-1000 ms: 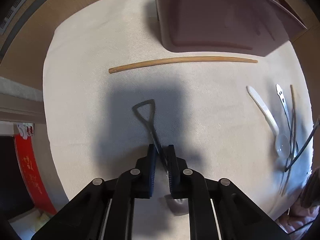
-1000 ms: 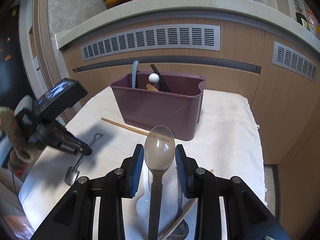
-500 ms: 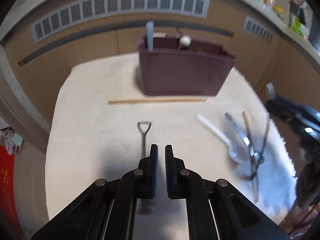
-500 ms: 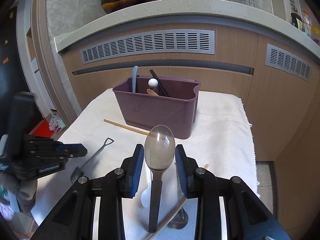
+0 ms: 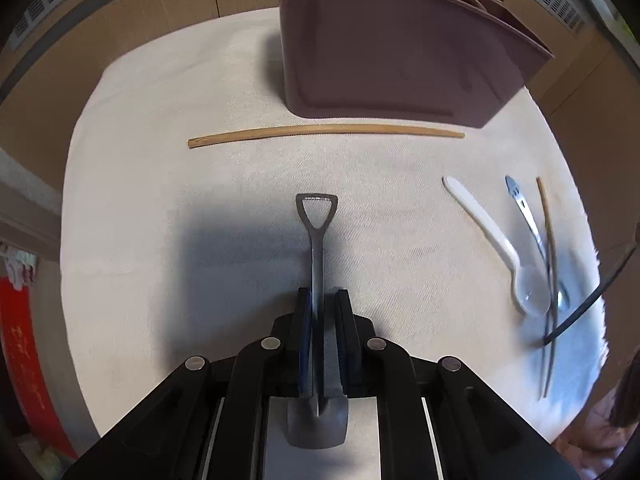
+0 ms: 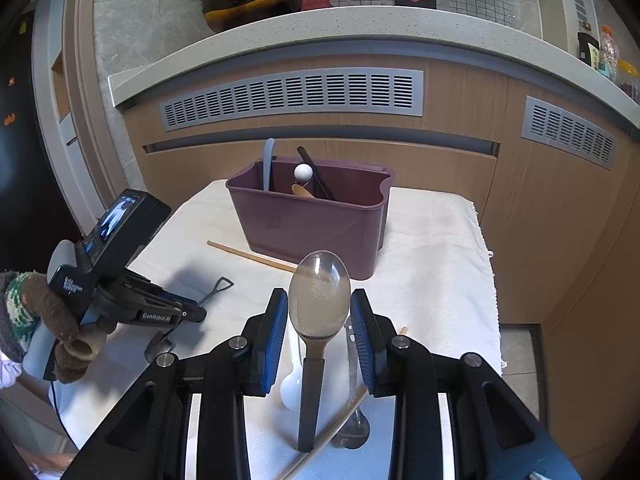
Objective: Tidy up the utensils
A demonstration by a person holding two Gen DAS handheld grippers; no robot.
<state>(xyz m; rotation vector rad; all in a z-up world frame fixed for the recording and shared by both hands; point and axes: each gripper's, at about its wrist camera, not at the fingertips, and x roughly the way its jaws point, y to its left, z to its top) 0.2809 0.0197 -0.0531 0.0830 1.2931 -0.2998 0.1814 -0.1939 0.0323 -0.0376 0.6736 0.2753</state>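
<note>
My left gripper [image 5: 322,300] is shut on the shaft of a small metal shovel-shaped spoon [image 5: 316,240]; its handle loop points toward a purple utensil caddy [image 5: 384,52]. In the right wrist view the left gripper [image 6: 196,314] holds this spoon [image 6: 218,286] low over the cloth. My right gripper [image 6: 320,312] is shut on a dark-handled spoon [image 6: 318,300] with a clear bowl, held above the cloth in front of the caddy [image 6: 312,228], which holds several utensils.
A wooden chopstick [image 5: 320,132] lies in front of the caddy. A white spoon [image 5: 496,244], a metal spoon [image 5: 532,228] and another chopstick [image 5: 550,248] lie at the cloth's right. Wooden cabinets [image 6: 440,168] stand behind the table.
My left gripper has tilted down and moved closer to the cloth and caddy, with the shovel spoon in it. My right gripper has risen slightly and backed away with its spoon.
</note>
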